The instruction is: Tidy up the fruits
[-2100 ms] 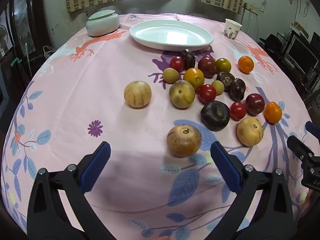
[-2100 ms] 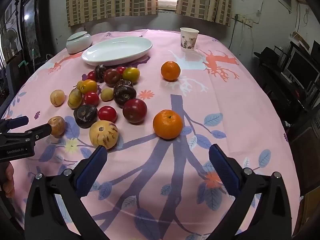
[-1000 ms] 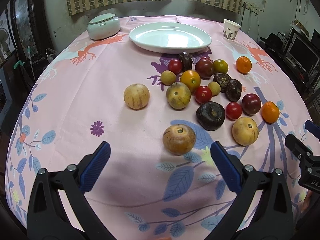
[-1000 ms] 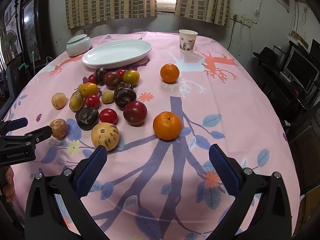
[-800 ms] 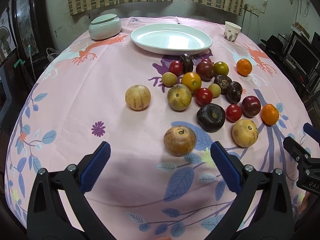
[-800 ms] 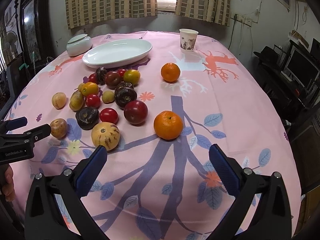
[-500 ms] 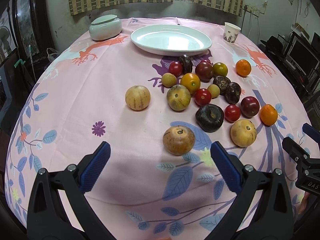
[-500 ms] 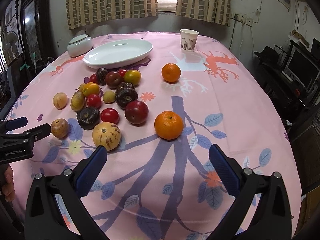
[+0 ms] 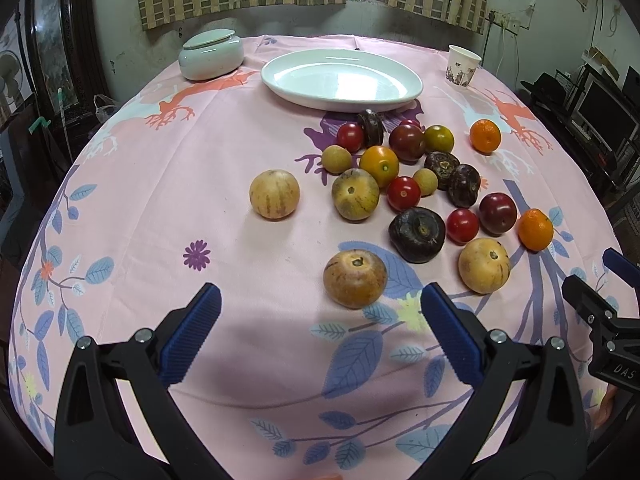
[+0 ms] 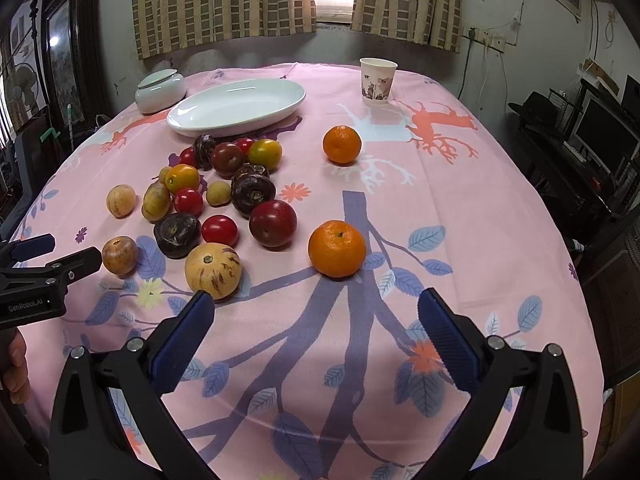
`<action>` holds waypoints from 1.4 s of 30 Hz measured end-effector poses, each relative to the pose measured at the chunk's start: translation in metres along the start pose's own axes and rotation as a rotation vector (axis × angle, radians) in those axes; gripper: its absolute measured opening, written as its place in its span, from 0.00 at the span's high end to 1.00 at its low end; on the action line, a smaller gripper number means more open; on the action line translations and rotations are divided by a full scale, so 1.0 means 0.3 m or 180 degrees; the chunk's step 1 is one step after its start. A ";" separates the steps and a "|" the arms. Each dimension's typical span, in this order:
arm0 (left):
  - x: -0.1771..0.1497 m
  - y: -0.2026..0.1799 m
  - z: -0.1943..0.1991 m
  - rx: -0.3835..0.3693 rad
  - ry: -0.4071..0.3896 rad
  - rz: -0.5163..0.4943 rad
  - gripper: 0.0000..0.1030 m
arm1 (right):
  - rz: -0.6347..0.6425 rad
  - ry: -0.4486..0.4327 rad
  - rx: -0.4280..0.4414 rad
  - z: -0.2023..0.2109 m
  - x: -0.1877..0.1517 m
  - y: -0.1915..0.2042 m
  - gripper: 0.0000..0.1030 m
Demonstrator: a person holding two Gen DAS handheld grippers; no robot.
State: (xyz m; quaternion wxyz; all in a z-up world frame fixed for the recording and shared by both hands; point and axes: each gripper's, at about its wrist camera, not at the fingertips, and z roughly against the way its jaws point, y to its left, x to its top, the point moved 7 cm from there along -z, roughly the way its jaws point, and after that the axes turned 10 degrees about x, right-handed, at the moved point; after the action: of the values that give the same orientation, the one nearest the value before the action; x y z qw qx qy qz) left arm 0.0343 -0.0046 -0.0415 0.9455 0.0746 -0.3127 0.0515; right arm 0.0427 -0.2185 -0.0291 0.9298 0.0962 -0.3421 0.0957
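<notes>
Both grippers hang above a round table covered with a pink cloth printed with blue leaves and branches (image 9: 140,184). The left gripper (image 9: 320,332), with black arms and blue ribbed pads, has its jaws spread wide and holds nothing; a brownish-yellow round fruit with faint stripes (image 9: 355,278) lies on the cloth just in front of the gap between its fingers, not touching them. The right gripper (image 10: 314,336), of the same make, is also wide open and empty, and a bright orange mandarin (image 10: 337,248) sits a little ahead of it. To the left of this mandarin lies a pale yellow striped fruit (image 10: 213,265), close to the tip of the right gripper's left pad, but I cannot tell if they touch. The other fruits lie in a loose group in the middle of the table: red tomatoes, dark purple fruits, small yellow ones. A second mandarin (image 10: 342,144) lies apart, nearer to a white paper cup with a printed pattern (image 10: 377,80). Behind the group stands an empty white oval ceramic dish (image 9: 342,80), and to its left a pale green lidded jar (image 9: 211,54).
</notes>
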 end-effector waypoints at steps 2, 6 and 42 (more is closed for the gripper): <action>-0.003 -0.002 0.001 -0.0003 0.0006 -0.0003 0.02 | 0.0000 0.0000 -0.0003 -0.003 -0.001 0.002 0.01; -0.005 -0.007 0.003 0.0005 0.0008 -0.0024 0.02 | -0.0005 0.0003 -0.0001 -0.005 -0.002 0.004 0.01; -0.012 -0.011 -0.043 -0.0147 0.0028 -0.0082 0.02 | -0.0002 0.0042 0.0015 -0.032 -0.015 -0.004 0.01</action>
State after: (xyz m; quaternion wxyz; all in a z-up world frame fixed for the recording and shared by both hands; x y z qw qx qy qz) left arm 0.0395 -0.0059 -0.0543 0.9489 0.0566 -0.3087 0.0324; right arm 0.0456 -0.2177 -0.0393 0.9318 0.0979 -0.3358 0.0969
